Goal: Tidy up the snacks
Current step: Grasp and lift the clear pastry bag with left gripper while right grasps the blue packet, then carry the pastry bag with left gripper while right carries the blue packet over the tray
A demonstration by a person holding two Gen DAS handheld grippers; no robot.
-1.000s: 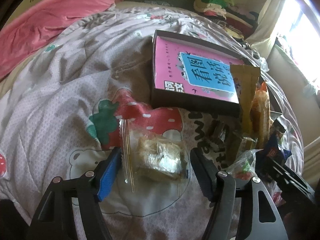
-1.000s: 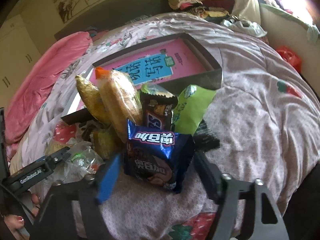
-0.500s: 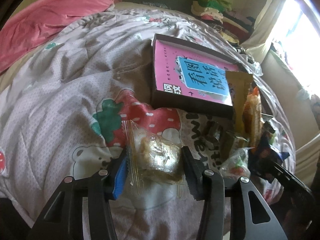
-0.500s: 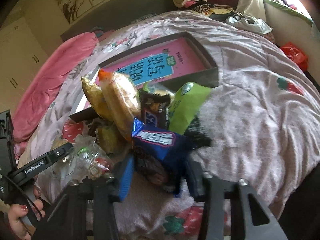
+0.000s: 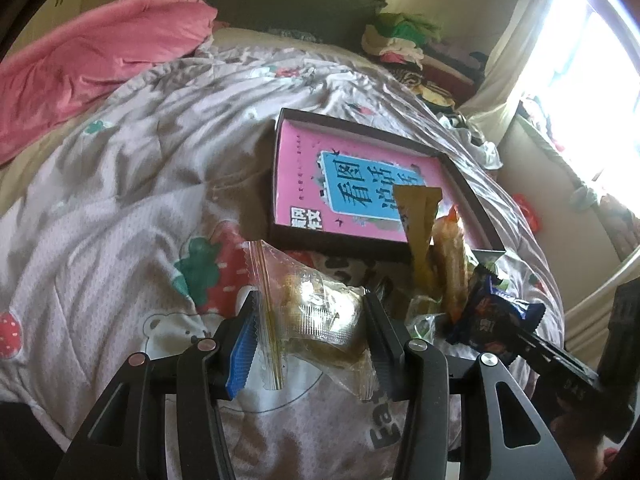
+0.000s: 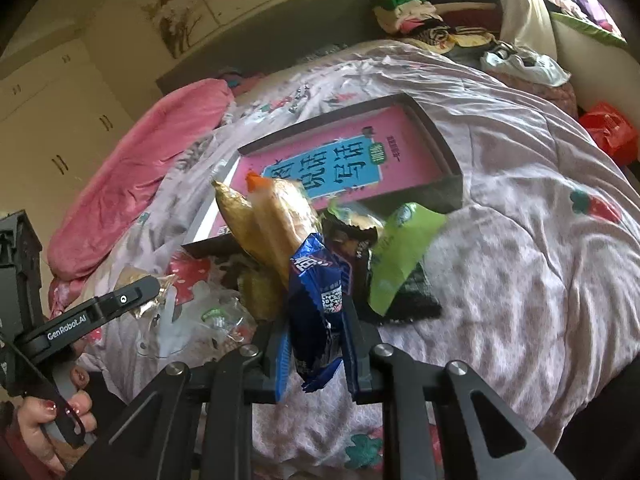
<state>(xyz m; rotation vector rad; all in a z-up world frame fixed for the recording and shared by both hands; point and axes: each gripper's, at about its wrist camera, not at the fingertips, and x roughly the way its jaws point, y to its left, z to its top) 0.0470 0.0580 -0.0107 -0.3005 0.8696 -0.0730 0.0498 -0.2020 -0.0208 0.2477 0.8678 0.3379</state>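
Nearby, bare quilt (image 5: pixel 132 184) beside box (image 5: pixel 472 196)

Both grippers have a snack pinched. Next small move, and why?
Probably carry both toward the dark box holding the pink book. The left gripper is shut on the clear-wrapped pastry, the right gripper on the blue snack packet; both jaws just closed, the packets look lifted off the quilt, and the box is the only container in view.

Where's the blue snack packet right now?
The blue snack packet is pinched in the right claw, low in the middle of the right wrist view, just in front of the snack pile that leans on the dark box.
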